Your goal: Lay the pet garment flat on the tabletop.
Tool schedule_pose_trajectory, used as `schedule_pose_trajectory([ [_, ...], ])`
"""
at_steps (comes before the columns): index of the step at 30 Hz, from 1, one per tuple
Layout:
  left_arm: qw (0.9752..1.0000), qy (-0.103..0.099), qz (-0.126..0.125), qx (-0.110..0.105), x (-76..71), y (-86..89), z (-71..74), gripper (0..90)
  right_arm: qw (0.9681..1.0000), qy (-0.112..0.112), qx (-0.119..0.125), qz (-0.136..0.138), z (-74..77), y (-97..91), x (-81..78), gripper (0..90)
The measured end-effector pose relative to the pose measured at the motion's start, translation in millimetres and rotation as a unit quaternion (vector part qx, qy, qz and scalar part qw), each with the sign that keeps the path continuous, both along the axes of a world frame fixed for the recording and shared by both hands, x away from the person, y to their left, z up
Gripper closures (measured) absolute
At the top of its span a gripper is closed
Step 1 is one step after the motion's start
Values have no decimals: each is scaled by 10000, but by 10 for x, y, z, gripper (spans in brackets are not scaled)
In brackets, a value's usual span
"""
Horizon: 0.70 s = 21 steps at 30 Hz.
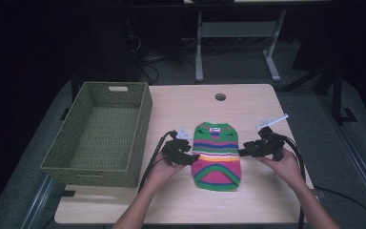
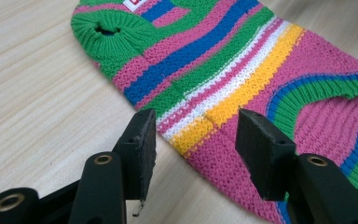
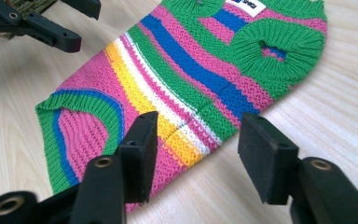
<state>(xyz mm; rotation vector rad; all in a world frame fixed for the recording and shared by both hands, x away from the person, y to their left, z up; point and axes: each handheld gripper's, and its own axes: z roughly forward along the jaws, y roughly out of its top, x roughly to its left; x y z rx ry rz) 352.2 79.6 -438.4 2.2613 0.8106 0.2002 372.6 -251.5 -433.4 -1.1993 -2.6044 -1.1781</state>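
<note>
1. Two grippers flank a small striped sweater (image 1: 217, 155) that lies flat on the table (image 1: 248, 102). We hold the left gripper (image 1: 187, 155) at its left edge and the right gripper (image 1: 244, 152) at its right edge.
2. We see both sets of jaws spread wide and holding nothing, each framing the sweater's side edge at the yellow and white stripes.
3. The sweater's long axis runs away from us, collar far, hem near, so each gripper faces it side-on, about equally near.
4. A green woven basket (image 1: 140, 119) sits well apart to the left, nearer our left gripper.
5. We judge the next move is pinching both edges.
</note>
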Motion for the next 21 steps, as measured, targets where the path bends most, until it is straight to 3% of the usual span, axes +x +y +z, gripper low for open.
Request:
schedule_pose_trajectory([
  [15, 9997, -102, -161, -139, -172, 47, 73, 367, 9996, -21, 247, -143, 0, -242, -184, 400],
  [21, 9997, -24, -202, -160, -222, 42, 84, 356, 9995, -102, 279, -143, 6, -314, -268, 392],
])
